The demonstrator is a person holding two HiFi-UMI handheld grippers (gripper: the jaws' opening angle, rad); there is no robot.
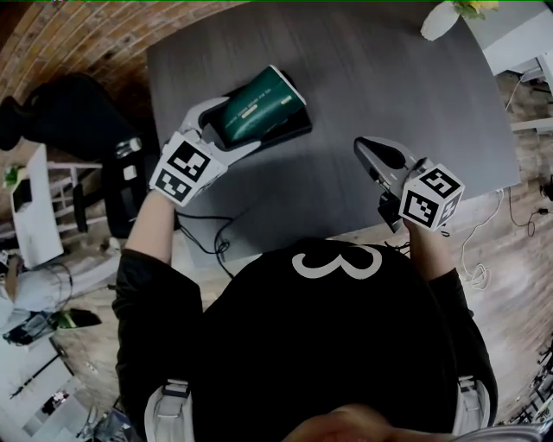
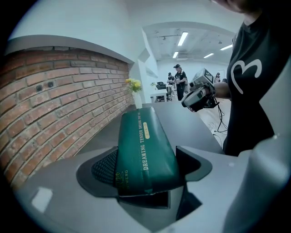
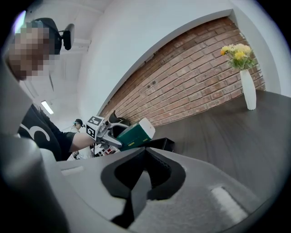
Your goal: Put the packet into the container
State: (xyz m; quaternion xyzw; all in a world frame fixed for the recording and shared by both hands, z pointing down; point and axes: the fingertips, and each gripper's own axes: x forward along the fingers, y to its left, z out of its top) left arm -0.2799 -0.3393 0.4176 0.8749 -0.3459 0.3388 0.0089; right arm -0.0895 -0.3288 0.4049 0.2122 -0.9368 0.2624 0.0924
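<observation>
A dark green packet [image 1: 257,105] with a white end is clamped in my left gripper [image 1: 218,131], which is shut on it. The packet hangs tilted just over a shallow black container [image 1: 292,127] on the grey table. Along the left gripper's jaws the packet [image 2: 143,150] fills the gap, its printed face up. My right gripper [image 1: 370,154] hovers over the table's near right part with its jaws closed and nothing in them. From the right gripper view I see the packet [image 3: 134,132], the container [image 3: 161,144] and the left gripper [image 3: 109,134] at a distance.
A white vase with yellow flowers [image 1: 449,14] stands at the table's far right corner. A brick wall [image 2: 54,109] runs along the table's left side. Cables [image 1: 212,240] trail on the floor near the table's front edge. People stand far off in the room [image 2: 178,81].
</observation>
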